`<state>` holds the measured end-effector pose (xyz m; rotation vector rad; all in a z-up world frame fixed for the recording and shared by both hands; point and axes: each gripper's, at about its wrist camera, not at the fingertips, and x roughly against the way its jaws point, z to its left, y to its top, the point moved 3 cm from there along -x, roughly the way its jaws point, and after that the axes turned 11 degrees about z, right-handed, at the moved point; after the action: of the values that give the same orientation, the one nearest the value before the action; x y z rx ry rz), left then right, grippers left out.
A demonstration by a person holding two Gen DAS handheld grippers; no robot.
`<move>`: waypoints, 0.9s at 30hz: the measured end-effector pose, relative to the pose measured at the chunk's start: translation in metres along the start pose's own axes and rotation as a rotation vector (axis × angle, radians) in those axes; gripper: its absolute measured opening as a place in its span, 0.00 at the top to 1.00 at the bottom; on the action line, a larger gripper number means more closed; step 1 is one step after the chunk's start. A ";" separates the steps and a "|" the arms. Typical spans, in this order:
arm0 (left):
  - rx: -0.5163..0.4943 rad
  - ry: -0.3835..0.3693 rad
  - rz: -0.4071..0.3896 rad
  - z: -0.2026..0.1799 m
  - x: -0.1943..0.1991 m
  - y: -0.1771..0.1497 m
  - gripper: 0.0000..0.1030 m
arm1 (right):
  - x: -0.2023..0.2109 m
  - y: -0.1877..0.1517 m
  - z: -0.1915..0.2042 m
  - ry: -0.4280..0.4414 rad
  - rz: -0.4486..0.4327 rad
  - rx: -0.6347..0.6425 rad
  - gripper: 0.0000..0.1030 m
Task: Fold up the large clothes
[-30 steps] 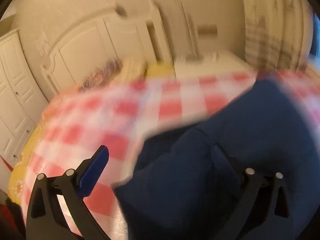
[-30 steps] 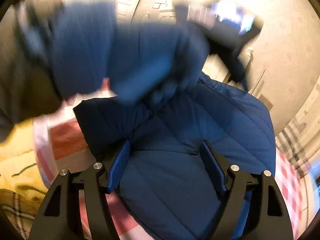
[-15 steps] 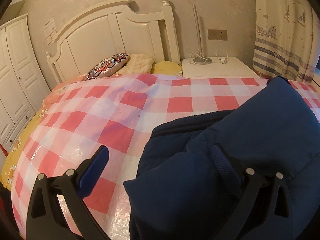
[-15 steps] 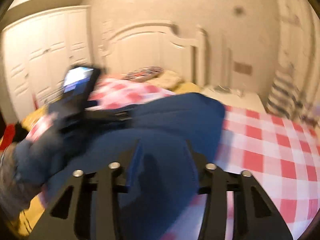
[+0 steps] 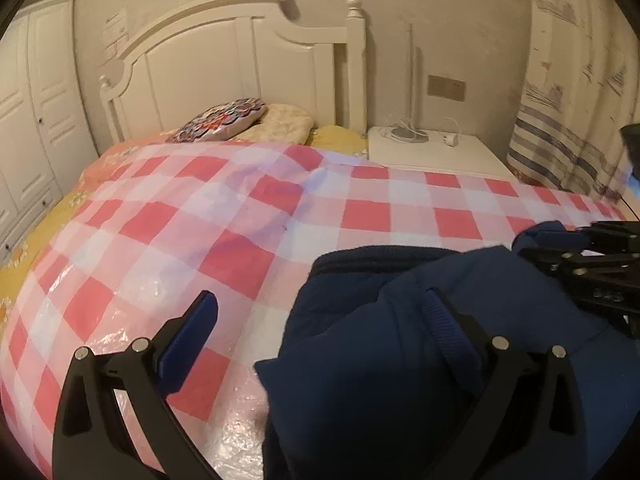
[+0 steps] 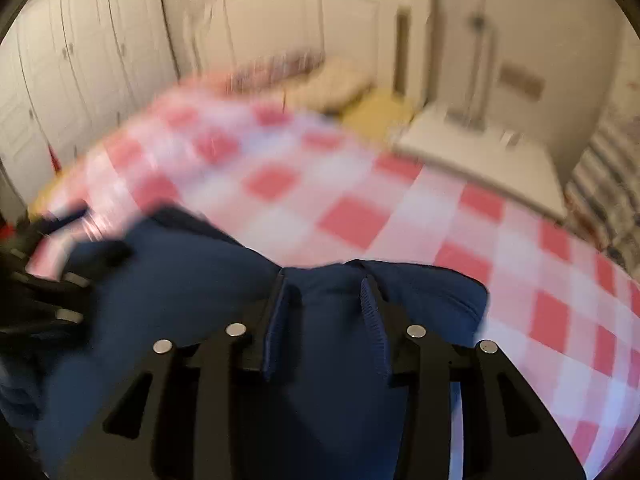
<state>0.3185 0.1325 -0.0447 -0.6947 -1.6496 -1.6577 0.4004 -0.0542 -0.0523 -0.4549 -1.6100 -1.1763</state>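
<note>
A dark blue padded jacket (image 5: 404, 340) lies bunched on the red-and-white checked cover (image 5: 248, 216) at the near right of the bed. My left gripper (image 5: 320, 320) is wide open; its right finger rests in the jacket's folds and its left finger (image 5: 188, 336) hangs over the cover. In the blurred right wrist view, my right gripper (image 6: 326, 296) has narrowed onto a fold of the jacket (image 6: 180, 280). It also shows in the left wrist view (image 5: 532, 240) at the jacket's far right edge.
A white headboard (image 5: 236, 60) with pillows (image 5: 224, 120) stands at the bed's far end. A white nightstand (image 5: 432, 152) with a lamp sits to its right, by a striped curtain (image 5: 568, 148). White wardrobes (image 5: 32, 120) line the left side.
The right gripper swung from over the jacket to face the headboard and narrowed its fingers onto a fold. The left gripper stayed open and almost still. The jacket settled lower on the bed.
</note>
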 end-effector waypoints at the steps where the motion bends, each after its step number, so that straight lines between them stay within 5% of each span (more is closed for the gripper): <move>1: 0.006 -0.010 0.010 0.001 -0.002 0.000 0.02 | -0.005 0.004 0.000 0.006 0.031 0.009 0.60; 7: 0.054 -0.077 0.077 0.011 -0.017 0.000 0.02 | -0.009 -0.002 0.002 -0.014 -0.002 0.007 0.60; 16: 0.064 -0.076 0.125 0.011 -0.028 -0.001 0.02 | 0.005 -0.007 0.005 -0.077 -0.043 -0.012 0.59; 18: 0.064 -0.061 0.126 0.012 -0.028 -0.002 0.02 | 0.023 -0.012 0.007 -0.110 -0.059 -0.032 0.48; 22: 0.072 -0.064 0.136 0.013 -0.030 -0.001 0.02 | 0.087 -0.036 0.020 -0.045 -0.249 -0.073 0.47; 27: 0.077 -0.063 0.141 0.015 -0.030 -0.002 0.02 | 0.049 -0.056 0.043 -0.092 -0.108 0.043 0.45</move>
<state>0.3346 0.1501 -0.0688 -0.8125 -1.6594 -1.4789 0.3169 -0.0543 -0.0337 -0.4037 -1.7540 -1.2136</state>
